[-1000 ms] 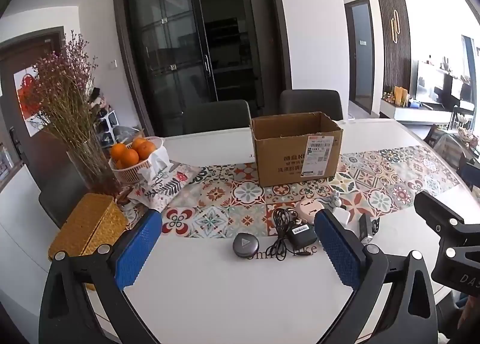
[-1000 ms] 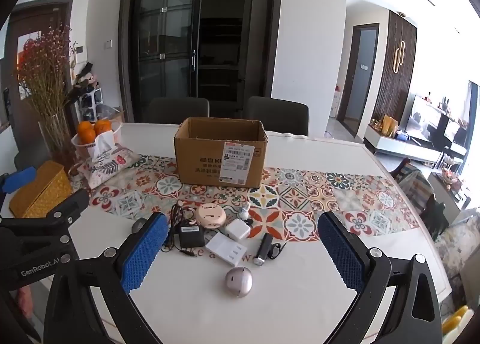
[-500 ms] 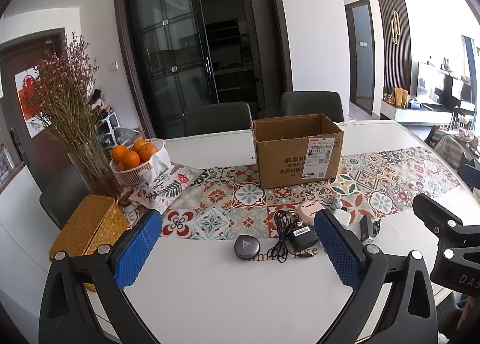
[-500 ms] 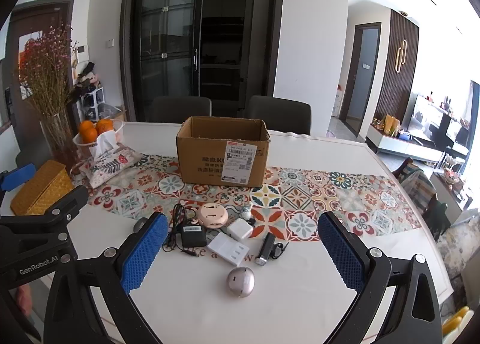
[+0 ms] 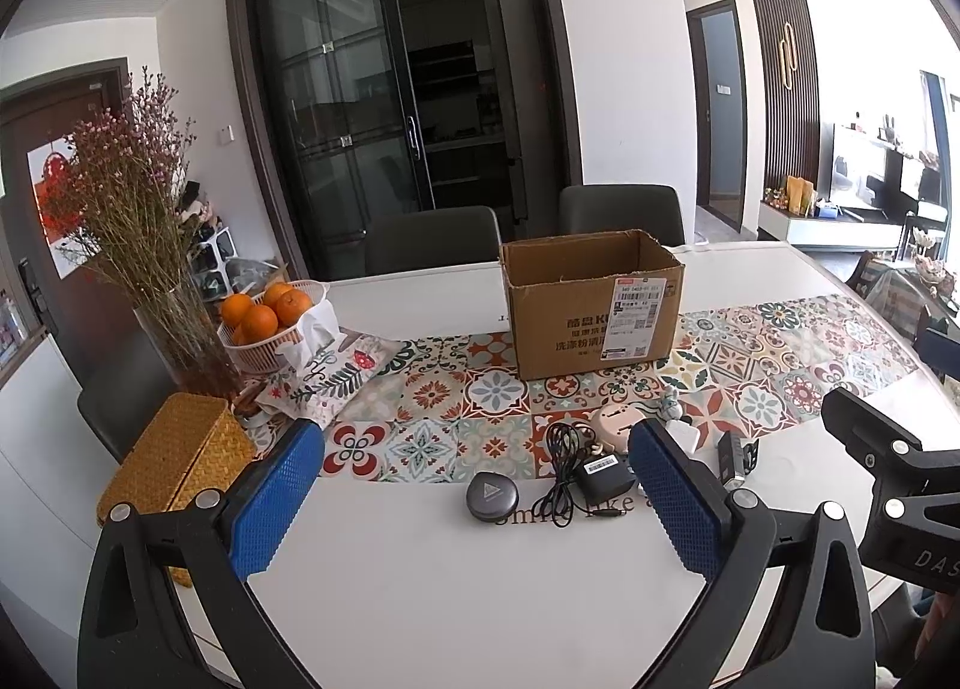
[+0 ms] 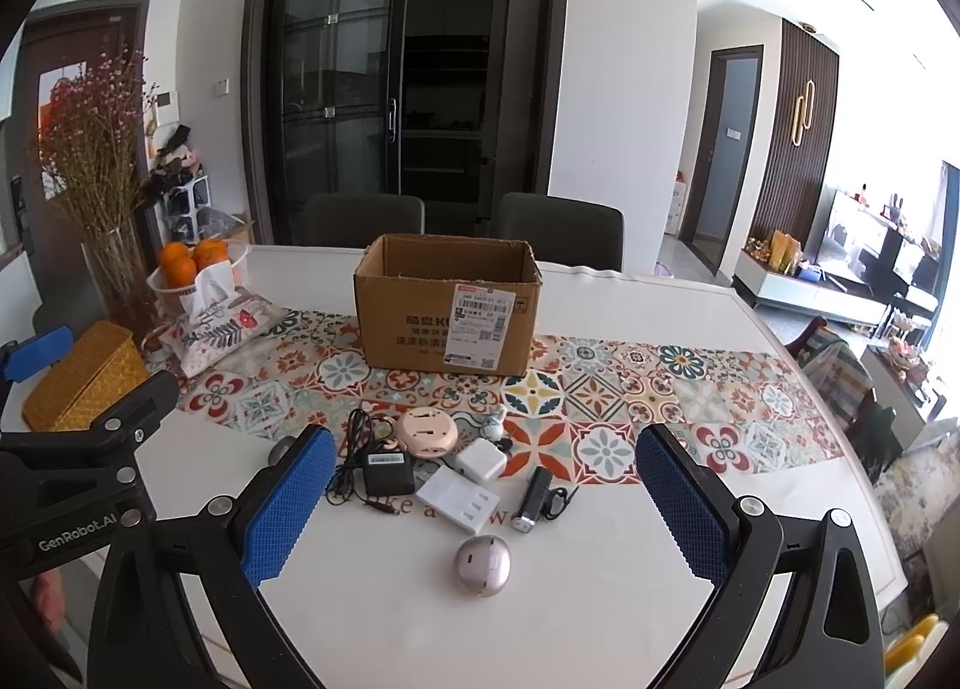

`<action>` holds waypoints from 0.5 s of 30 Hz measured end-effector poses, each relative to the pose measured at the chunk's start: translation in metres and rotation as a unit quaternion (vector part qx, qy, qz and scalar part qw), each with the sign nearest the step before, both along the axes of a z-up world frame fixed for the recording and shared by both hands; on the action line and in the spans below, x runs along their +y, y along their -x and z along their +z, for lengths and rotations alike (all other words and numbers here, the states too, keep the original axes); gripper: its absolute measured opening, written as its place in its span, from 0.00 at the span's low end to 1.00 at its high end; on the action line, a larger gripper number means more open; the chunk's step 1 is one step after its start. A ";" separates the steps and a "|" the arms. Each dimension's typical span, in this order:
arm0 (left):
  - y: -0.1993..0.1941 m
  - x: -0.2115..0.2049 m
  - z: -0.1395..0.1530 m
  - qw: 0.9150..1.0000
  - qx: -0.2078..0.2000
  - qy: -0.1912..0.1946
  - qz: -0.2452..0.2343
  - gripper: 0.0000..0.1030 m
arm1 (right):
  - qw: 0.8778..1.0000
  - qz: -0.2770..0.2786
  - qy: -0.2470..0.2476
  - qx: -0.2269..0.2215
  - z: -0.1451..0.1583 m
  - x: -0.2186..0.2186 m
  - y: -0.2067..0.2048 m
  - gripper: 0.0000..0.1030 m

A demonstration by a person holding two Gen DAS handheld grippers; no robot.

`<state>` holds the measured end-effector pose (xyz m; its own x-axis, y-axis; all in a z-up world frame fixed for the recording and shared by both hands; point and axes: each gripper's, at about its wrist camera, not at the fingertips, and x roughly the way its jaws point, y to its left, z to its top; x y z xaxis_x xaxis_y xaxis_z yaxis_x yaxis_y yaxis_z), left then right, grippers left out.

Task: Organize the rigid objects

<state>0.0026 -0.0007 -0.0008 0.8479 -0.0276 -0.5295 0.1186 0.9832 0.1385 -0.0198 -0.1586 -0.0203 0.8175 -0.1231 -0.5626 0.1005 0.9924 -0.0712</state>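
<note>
— Both grippers had drawn slightly nearer the table since the earlier frames; nothing on it had shifted. The left gripper (image 5: 474, 500) and right gripper (image 6: 480, 500) hung over the near edge, jaws spread wide and holding nothing.

— And the objects to be sorted?

— Clustered near the table's (image 6: 600, 599) near edge, where the patterned runner (image 6: 600, 389) ends: a dark round puck (image 5: 491, 495), a black adapter (image 6: 390, 475) with its cable (image 6: 348, 449) coiled beside it, a pink disc (image 6: 427, 431), a white charger cube (image 6: 480, 460), a flat white box (image 6: 459, 500), a small black stick-like device (image 6: 534, 494) and a silvery dome (image 6: 483, 564) closest to the edge. The open cardboard box (image 6: 447, 308) stood behind them on the runner.

— How would they handle?

— All looked light and hard-shelled. The domed and round pieces seemed smooth and liable to slip, best pinched across their widest part; the adapter by its flat sides, its soft cable trailing.
</note>
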 end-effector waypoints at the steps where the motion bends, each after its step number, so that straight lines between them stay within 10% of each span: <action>1: 0.000 0.000 0.000 1.000 0.000 0.000 0.000 1.00 | 1.000 0.000 0.000 -0.001 0.000 0.000 0.000 0.98; 15: 0.002 -0.001 0.002 1.000 -0.003 -0.001 0.000 1.00 | 1.000 0.001 0.000 -0.002 0.001 0.000 0.001 0.98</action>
